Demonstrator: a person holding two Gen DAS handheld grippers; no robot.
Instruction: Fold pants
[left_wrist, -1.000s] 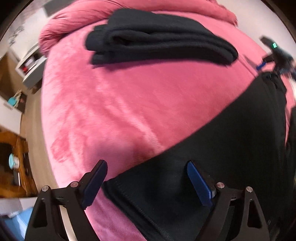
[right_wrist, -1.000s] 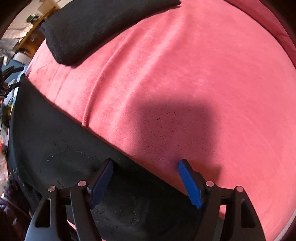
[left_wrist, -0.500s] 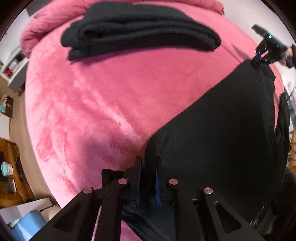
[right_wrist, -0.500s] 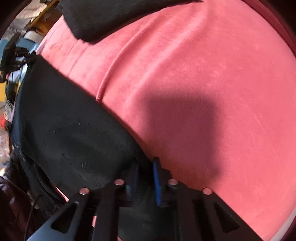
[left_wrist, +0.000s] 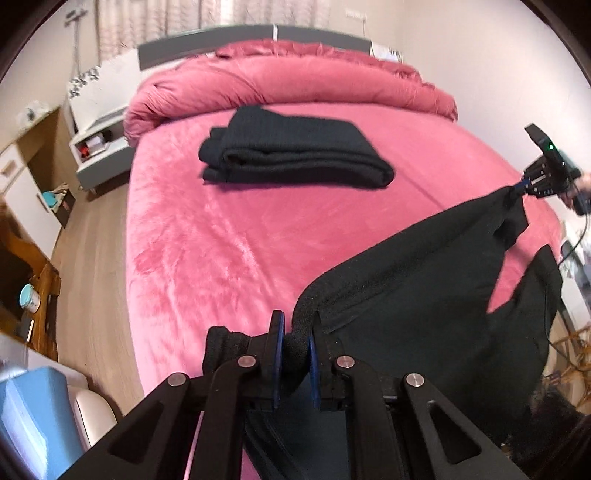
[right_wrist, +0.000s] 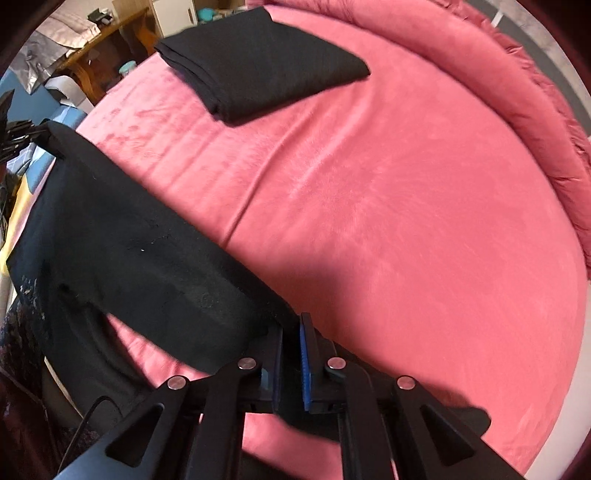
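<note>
Pink bed (left_wrist: 229, 236) carries a folded stack (left_wrist: 295, 155) at 12 o'clock. Left tool (left_wrist: 294, 360) and right tool (right_wrist: 291, 354) each clamp the pants (left_wrist: 424, 302), lifted at 4 o'clock; soft, limp cloth, best gripped at its thick hem.

The pants (left_wrist: 424, 295) are made of a matt black knit cloth, and a ribbed texture is seen along the waistband edge. The bed cover (left_wrist: 229, 236) is formed of a pink plush fabric with a soft, brushed nap on which stroke marks are left. A folded black garment (left_wrist: 295, 158) is shown in a coarser matt weave. The left gripper (left_wrist: 293, 363) is built of matt black plastic with shiny metal rivets and blue pads (left_wrist: 276, 354). The floor (left_wrist: 92, 236) is laid in smooth pale wood.
</note>
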